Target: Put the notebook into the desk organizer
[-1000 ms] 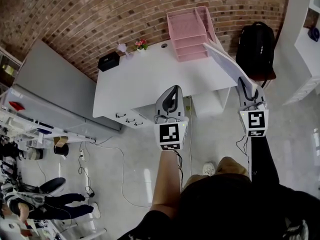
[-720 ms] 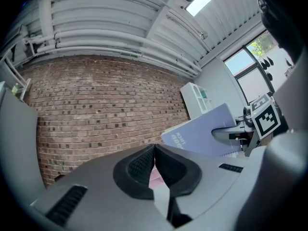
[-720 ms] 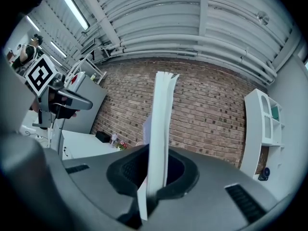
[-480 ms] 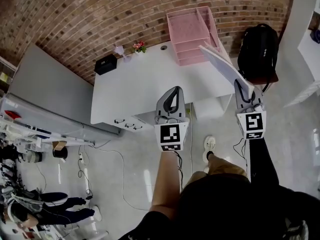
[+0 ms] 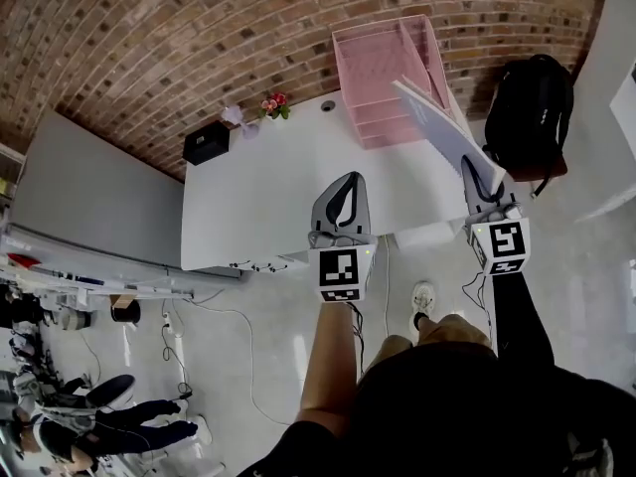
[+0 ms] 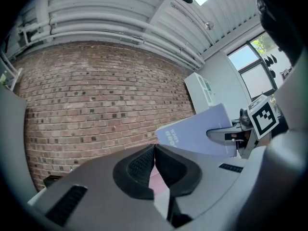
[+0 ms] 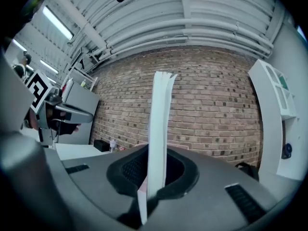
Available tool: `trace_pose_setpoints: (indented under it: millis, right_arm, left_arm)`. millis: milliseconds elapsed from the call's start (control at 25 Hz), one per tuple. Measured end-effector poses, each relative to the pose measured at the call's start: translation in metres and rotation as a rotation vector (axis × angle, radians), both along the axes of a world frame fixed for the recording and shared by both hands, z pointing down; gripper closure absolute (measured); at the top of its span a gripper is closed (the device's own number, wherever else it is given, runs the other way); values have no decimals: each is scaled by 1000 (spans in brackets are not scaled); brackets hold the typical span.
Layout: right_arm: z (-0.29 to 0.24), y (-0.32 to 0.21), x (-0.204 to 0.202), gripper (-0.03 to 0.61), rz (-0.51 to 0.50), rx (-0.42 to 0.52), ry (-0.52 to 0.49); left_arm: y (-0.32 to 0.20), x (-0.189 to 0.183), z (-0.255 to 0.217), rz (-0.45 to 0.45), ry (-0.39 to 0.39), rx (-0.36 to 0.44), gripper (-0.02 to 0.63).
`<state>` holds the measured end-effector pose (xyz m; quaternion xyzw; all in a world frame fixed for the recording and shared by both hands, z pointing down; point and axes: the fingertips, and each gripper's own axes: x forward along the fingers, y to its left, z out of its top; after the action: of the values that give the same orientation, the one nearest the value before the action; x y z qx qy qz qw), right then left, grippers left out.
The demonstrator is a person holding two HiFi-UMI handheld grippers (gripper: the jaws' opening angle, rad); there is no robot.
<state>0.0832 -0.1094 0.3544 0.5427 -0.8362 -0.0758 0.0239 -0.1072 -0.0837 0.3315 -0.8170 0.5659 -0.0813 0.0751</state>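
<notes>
The notebook [image 5: 440,130], clamped in the right gripper [image 5: 476,174] near the pink desk organizer [image 5: 381,63], was judged to need levelling with a tray opening; the left gripper [image 5: 345,179] was closed, empty.

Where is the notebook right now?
The notebook is at the head view's right, clamped in the right gripper and raised over the white desk's right end, its far corner near the pink desk organizer.

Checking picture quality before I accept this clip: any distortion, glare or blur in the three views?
Head view: strong fisheye, the brick wall bows and the desk edges curve. Left gripper view: black round vignette, window bright, nearly washed out. Right gripper view: same vignette, ceiling light strip glares, notebook edge is sharp.
</notes>
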Motion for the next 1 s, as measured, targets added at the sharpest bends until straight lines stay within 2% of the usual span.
trace_pose_setpoints:
  millis: [240,400,680,840,1000]
  right_arm:
    - [17,-49,-10,535,-52,-76,-163]
    - [34,-62,-18,535,-91,-146,-294]
    - [63,-64,-18,535,-148,-305,-623]
    - [77,-60,-19,535,-171,-379,-854]
    - [88,-58,-24,535,-191,-404,-1041]
  left_arm:
    - [-53,-3,11,7,15,-19,598]
    - [-73,0,22,20,43,-45,598]
    - [-93,1,30,60,60,-78,597]
    - [-101,0,37,101,61,-92,598]
    - [-113,0,44,149,67,-111,597]
